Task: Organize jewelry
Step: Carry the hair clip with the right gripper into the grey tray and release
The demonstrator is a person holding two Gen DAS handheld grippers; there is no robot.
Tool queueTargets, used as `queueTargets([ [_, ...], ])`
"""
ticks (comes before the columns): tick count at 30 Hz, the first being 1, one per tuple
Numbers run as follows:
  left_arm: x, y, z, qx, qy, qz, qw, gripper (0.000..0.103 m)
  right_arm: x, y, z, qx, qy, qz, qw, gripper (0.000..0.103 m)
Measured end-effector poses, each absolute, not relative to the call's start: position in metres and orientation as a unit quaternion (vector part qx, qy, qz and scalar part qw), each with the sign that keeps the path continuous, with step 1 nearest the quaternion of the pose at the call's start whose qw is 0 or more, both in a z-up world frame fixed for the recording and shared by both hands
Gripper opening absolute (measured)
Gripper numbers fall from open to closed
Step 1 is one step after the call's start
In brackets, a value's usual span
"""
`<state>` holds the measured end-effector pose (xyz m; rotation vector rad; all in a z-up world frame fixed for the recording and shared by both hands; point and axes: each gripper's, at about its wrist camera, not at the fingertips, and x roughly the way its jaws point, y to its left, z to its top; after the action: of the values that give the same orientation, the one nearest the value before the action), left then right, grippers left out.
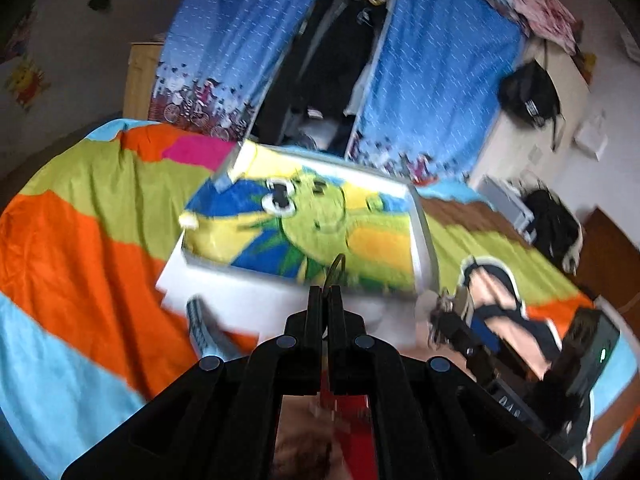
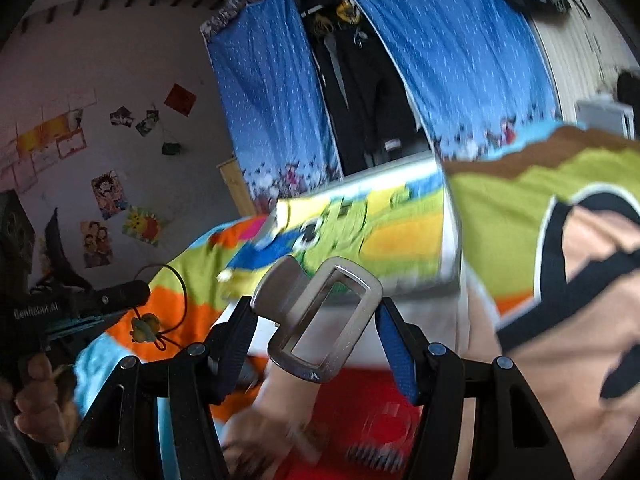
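My left gripper (image 1: pixel 325 292) is shut on a thin dark cord loop (image 1: pixel 336 266). The right wrist view shows that cord (image 2: pixel 182 296) hanging from the left gripper (image 2: pixel 136 294), with a small yellow-green charm (image 2: pixel 145 326) on it. My right gripper (image 2: pixel 316 316) is shut on a silver hair claw clip (image 2: pixel 324 320), its blue pads pressing both sides. The right gripper (image 1: pixel 448 316) appears blurred at the right of the left wrist view. Ahead of both lies a shallow white box (image 1: pixel 424 240) lined with a green cartoon picture; its rim (image 2: pixel 450 240) shows in the right wrist view too.
Everything rests on a bed with a bright orange, green and blue cover (image 1: pixel 80 240). A grey comb-like piece (image 1: pixel 200 324) lies by the box's near edge. A red object (image 2: pixel 360 416) sits below the grippers. Blue curtains (image 1: pixel 432 72) hang behind the bed.
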<state>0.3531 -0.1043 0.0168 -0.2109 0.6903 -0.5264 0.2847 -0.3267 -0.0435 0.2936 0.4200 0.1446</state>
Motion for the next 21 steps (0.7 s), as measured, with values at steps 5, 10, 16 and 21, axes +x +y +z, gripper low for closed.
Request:
queueTargets([
  [5, 0.414, -0.121, 0.009, -0.112, 0.332, -0.245, 0.904, 0.000, 0.337, -0.334, -0.048, 0.120, 0.183, 0.050, 0.974, 0.059],
  [10, 0.461, -0.141, -0.023, -0.106, 0.364, -0.241, 0.894, 0.000, 0.377, -0.342, -0.068, 0.125, 0.204, 0.041, 0.970, 0.059],
  [16, 0.481, -0.148, -0.064, -0.096, 0.400, -0.226, 0.883, 0.000, 0.400, -0.352, -0.097, 0.107, 0.254, 0.016, 0.961, 0.059],
  [21, 0.479, -0.149, -0.075, -0.083, 0.413, -0.204, 0.884, 0.001, 0.401, -0.355, -0.102, 0.097, 0.267, 0.000, 0.959, 0.066],
])
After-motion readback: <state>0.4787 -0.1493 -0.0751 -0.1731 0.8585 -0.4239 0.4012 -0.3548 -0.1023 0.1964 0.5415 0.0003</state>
